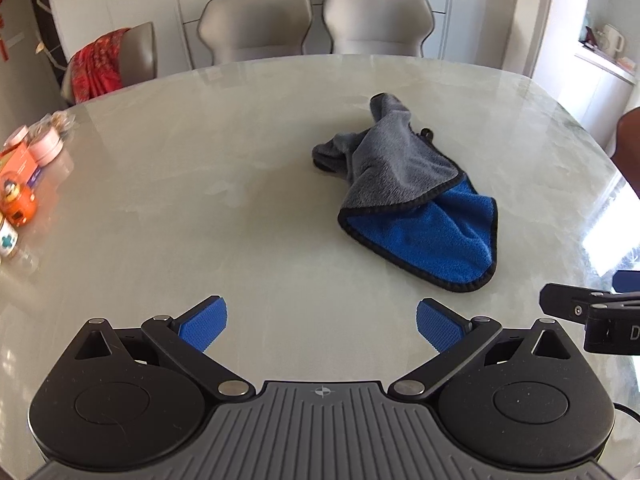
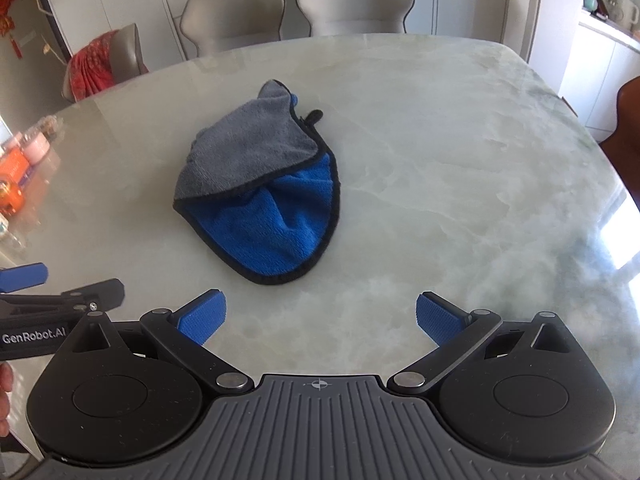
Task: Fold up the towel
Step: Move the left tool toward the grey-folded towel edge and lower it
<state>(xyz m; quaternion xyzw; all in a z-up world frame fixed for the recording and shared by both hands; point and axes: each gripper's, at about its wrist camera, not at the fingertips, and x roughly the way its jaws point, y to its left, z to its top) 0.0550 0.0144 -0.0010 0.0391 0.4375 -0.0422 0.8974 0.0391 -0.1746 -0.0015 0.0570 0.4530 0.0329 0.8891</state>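
One towel [image 2: 256, 184] lies crumpled on the marble table [image 2: 460, 168], near its middle, a grey flap thrown unevenly over the blue side, with a small loop poking out at its far edge. It is bunched, not squared, so as it lies now the folding remains to be done: the cloth would want spreading flat, then its edges brought together. Two grippers hang above the near edge of the table, neither touching the cloth: the left gripper [image 1: 322, 322] sits to the towel's near left, the right gripper [image 2: 321, 318] to its near right, both with fingers spread wide and holding nothing. Two grey chairs [image 1: 316, 24] stand at the far side; a third at far left carries one red cloth [image 1: 100, 64].
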